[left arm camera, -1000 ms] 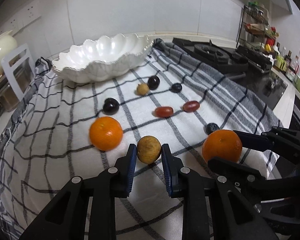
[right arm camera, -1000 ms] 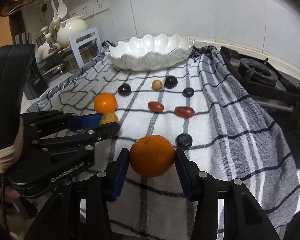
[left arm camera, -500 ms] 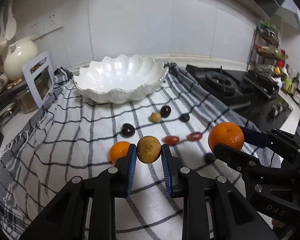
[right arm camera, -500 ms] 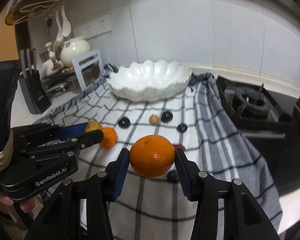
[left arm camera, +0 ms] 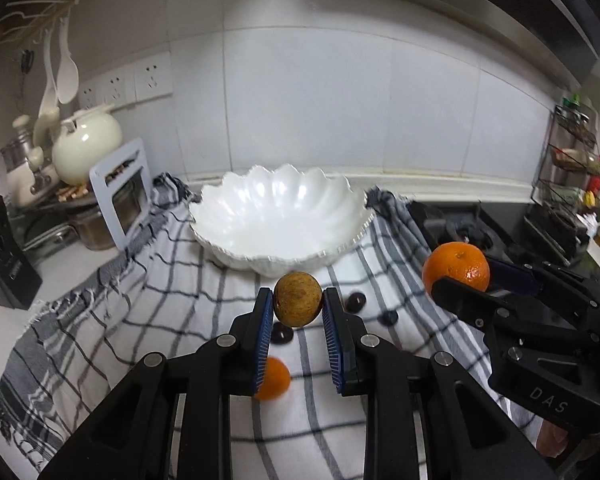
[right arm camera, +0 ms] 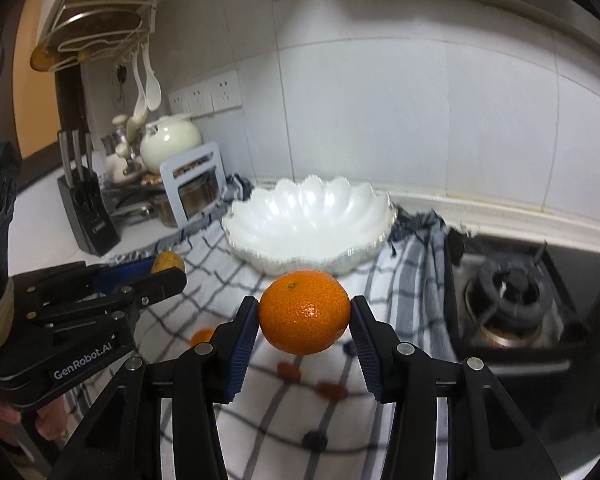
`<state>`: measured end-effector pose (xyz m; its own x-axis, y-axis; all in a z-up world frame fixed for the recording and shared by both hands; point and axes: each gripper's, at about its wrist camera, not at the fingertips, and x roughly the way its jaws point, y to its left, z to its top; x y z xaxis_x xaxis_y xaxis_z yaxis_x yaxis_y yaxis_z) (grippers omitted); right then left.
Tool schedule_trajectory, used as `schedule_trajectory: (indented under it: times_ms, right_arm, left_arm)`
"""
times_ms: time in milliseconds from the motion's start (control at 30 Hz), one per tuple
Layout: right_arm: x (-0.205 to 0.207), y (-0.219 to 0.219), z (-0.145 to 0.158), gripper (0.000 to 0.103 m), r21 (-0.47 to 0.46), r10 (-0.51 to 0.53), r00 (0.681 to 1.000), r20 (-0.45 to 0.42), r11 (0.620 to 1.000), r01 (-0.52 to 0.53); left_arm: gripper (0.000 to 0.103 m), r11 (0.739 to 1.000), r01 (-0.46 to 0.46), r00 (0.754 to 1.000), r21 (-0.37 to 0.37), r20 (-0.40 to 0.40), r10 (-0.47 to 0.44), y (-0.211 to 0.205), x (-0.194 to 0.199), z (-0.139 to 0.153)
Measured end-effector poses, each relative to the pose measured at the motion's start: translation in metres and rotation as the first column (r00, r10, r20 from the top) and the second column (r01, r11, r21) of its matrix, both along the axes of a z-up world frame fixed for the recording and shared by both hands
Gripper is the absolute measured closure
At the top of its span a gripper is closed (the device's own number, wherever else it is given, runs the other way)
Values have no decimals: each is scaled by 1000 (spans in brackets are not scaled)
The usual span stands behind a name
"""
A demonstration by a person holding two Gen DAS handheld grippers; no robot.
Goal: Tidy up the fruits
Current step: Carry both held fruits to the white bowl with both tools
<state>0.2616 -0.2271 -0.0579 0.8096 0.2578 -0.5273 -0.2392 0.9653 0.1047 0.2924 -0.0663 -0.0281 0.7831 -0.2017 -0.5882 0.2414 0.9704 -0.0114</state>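
My left gripper [left arm camera: 298,306] is shut on a round brown-yellow fruit [left arm camera: 298,299] and holds it in the air before the white scalloped bowl [left arm camera: 278,216]. My right gripper [right arm camera: 305,314] is shut on an orange [right arm camera: 305,312], also raised in front of the bowl [right arm camera: 306,224]. In the left wrist view that orange [left arm camera: 456,267] is at the right. A second orange [left arm camera: 274,378] and several small dark and red fruits [left arm camera: 356,300] lie on the checked cloth [left arm camera: 172,300] below. The bowl looks empty.
A knife block [right arm camera: 86,212], a cream teapot [right arm camera: 170,142] and pots stand at the left. A gas stove [right arm camera: 512,300] is at the right, with a spice rack [left arm camera: 572,168] beyond it. The tiled wall is behind the bowl.
Both grippers have lifted their fruit off the cloth and moved up and toward the bowl. The fruits left on the cloth now sit lower in view.
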Motion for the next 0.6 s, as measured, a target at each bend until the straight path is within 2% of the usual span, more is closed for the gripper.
schedule_trajectory:
  times_ms: [233, 600]
  right_arm:
    - [33, -6, 18, 55, -13, 32, 998, 53, 999, -32]
    - [105, 2, 30, 55, -32, 3, 998, 62, 1000, -1]
  left_arm:
    - [77, 999, -54, 998, 2, 35, 54, -3, 26, 15]
    - [77, 999, -49, 998, -8, 27, 49, 4, 93, 27]
